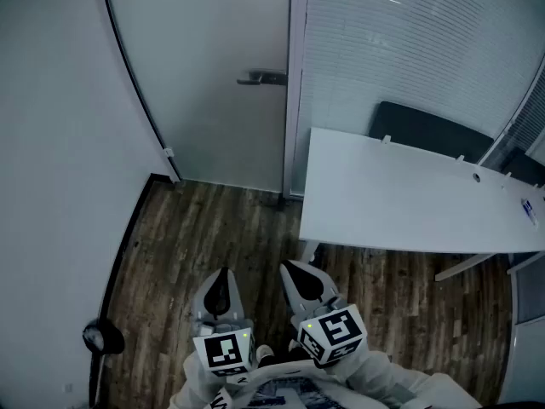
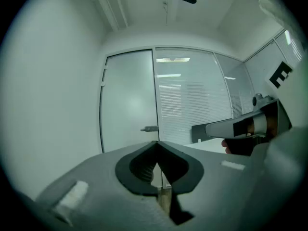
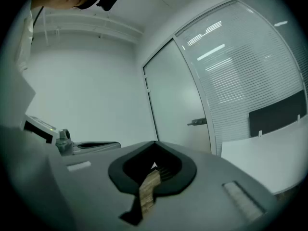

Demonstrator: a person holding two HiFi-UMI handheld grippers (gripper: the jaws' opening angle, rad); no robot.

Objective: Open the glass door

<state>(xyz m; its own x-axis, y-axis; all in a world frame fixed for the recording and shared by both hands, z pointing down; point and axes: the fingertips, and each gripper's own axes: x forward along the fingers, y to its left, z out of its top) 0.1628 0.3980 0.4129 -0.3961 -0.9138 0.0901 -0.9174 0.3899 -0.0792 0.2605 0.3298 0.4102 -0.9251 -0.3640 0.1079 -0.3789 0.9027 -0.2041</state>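
Frosted glass door (image 1: 213, 75) at 12 o'clock, closed, with its lever handle (image 1: 262, 78) at the right edge. Left tool (image 1: 223, 273) and right tool (image 1: 295, 267), at 6 o'clock, have jaws together and empty. Wooden floor (image 1: 213, 228) lies between; the white worktop (image 1: 400, 194) edge is at 3 o'clock.

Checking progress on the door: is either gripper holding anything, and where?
Nothing. The left gripper and right gripper are shut and empty, short of the door handle.

Head view looks steeply down; gripper views look level; all share the seemingly distant glass door (image 2: 129, 100).
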